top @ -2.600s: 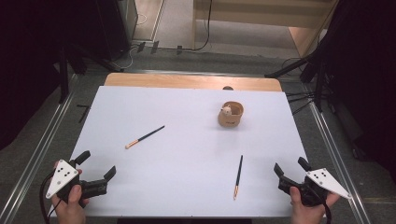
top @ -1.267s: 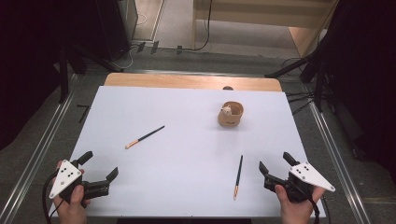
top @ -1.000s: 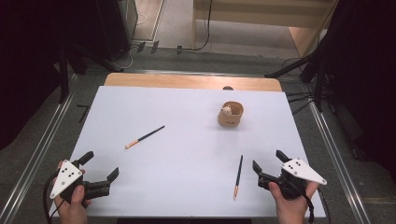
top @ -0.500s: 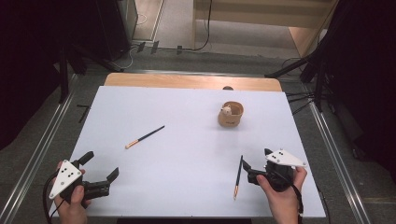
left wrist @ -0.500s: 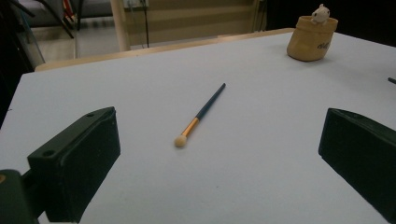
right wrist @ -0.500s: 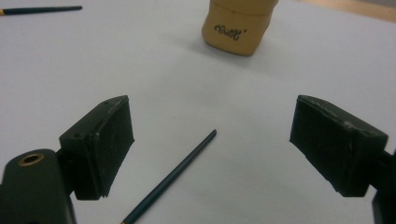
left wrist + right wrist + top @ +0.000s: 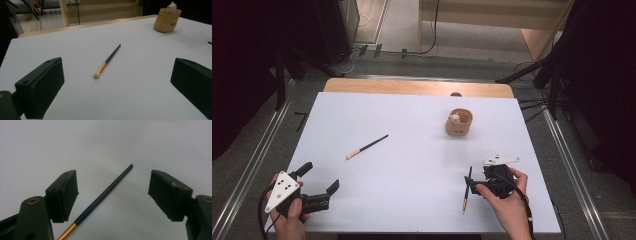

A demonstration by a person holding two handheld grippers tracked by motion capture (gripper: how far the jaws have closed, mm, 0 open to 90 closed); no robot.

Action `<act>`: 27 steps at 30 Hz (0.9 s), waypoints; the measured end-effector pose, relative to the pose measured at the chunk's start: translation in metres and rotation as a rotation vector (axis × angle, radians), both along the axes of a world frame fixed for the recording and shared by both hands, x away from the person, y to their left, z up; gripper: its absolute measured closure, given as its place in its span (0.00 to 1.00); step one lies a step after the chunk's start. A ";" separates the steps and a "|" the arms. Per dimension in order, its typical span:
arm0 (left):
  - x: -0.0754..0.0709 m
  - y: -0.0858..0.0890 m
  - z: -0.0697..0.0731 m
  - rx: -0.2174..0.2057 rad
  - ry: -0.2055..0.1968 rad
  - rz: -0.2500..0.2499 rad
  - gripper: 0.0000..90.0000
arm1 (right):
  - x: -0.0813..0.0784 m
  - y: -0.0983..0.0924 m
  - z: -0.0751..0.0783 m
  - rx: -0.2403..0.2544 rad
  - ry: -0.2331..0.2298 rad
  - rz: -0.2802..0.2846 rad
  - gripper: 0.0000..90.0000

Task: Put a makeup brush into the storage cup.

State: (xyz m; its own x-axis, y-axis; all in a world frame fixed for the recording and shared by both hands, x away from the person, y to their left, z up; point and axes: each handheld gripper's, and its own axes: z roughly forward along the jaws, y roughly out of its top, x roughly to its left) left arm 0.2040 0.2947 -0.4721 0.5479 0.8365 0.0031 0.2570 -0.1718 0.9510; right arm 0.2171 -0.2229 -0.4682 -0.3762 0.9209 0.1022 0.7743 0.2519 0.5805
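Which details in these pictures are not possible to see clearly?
- Near brush: its tip is cut off by the bottom edge of the right gripper view.
- Cup: its inside is too small in the high view; the left gripper view looks from the side.
- Right gripper: the hand covers part of it in the high view.
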 end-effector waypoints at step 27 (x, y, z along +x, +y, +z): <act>0.001 0.001 -0.001 0.007 0.011 -0.001 0.00 | 0.008 0.024 -0.016 -0.041 0.267 -0.052 0.65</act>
State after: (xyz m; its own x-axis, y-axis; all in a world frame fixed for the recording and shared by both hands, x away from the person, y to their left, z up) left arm 0.2051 0.2958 -0.4730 0.5491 0.8358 0.0031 0.2671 -0.1790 0.9469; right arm 0.2249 -0.1990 -0.4837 -0.2929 0.9438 0.1534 0.9110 0.2267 0.3445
